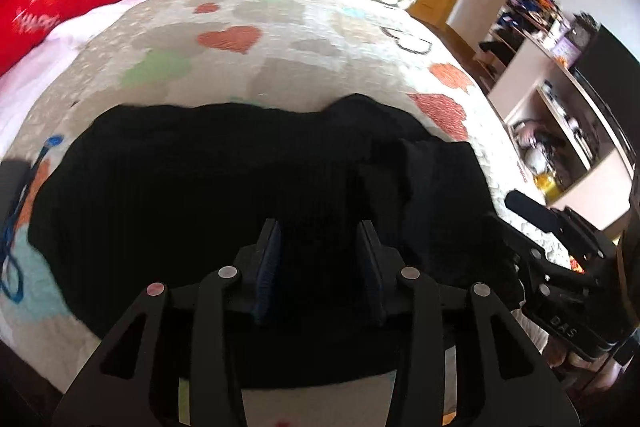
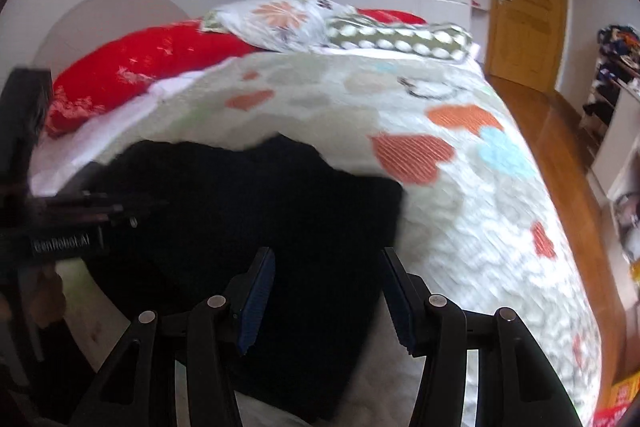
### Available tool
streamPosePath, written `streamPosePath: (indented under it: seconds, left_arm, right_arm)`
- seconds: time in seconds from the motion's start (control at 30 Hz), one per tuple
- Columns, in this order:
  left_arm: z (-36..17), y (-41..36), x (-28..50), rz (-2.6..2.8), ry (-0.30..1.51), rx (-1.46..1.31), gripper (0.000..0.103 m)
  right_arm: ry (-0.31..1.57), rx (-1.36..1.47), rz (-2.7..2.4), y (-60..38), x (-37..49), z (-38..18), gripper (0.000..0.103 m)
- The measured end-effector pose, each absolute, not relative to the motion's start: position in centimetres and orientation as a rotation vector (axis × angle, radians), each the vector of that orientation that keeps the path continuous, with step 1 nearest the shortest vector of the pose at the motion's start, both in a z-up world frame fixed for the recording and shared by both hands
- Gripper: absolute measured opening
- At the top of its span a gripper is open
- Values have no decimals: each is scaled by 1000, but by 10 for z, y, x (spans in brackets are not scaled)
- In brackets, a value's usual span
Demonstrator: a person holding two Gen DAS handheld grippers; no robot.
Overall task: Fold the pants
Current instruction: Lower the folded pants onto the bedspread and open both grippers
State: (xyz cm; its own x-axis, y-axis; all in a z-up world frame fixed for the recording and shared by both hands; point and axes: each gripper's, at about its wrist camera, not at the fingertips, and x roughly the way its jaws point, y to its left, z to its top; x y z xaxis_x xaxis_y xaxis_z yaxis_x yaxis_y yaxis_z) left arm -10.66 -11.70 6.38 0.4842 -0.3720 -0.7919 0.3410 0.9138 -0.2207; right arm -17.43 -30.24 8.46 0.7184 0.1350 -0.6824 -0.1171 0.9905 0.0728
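**Two sets of tongs over the pants, nothing gripped yet**

Both tongs hover above the black pants (image 1: 248,179), which lie spread on the quilted bedspread (image 1: 280,39) near the foot of the bed. And it looks like we're between folds: the cloth sits as a wide dark slab, with a doubled-over layer bunched on its 3 o'clock side in the left wrist view, so I judge one fold may already be in, though the black fabric hides the creases and I can't be sure.

Left tongs (image 1: 320,267) first: jaws apart, nothing between them, poised right over the middle of the pants, with cloth running from 9 o'clock round to 3 o'clock ahead of them. Right tongs (image 2: 326,297) now: jaws also apart, wider in fact, empty, hanging over the pants' 3 o'clock edge, with dark cloth at the left finger and pale quilt at the right one. From here the pants (image 2: 248,219) stretch away toward 10 o'clock.

Next move, as I read it: drop both sets onto the near hem, pinch it at two well-separated spots, and carry it toward 12 o'clock, keeping the edge level.
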Motion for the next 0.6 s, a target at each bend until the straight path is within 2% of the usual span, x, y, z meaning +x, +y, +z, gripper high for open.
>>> streamPosePath:
  seconds: [0.07,0.1,0.17,0.27,0.47,0.6]
  left_arm:
    - [63,-107,-110,-410,971,-37,39]
    - [63,-103,-111,-403,974,-41,39]
    - [63,-93,-115,-393,978,-54,39]
    - [65,-79,-120,-369,966,-62,39]
    - [64,-66,-125,-315,945,-71,39]
    - [64,-61,-129,-290,937,-73,39]
  right_arm:
    - [749,-2,173,-285,-158,83,50]
    - [754,-3,188,-278,-149,80,44]
    - [782,-2,190,-268,-132,71,39]
    - [838,-11,168,-257,-111,52,40]
    - [795,-41,173,-259,-145,80,40]
    - [838,-47,191,-252,-165,60,44]
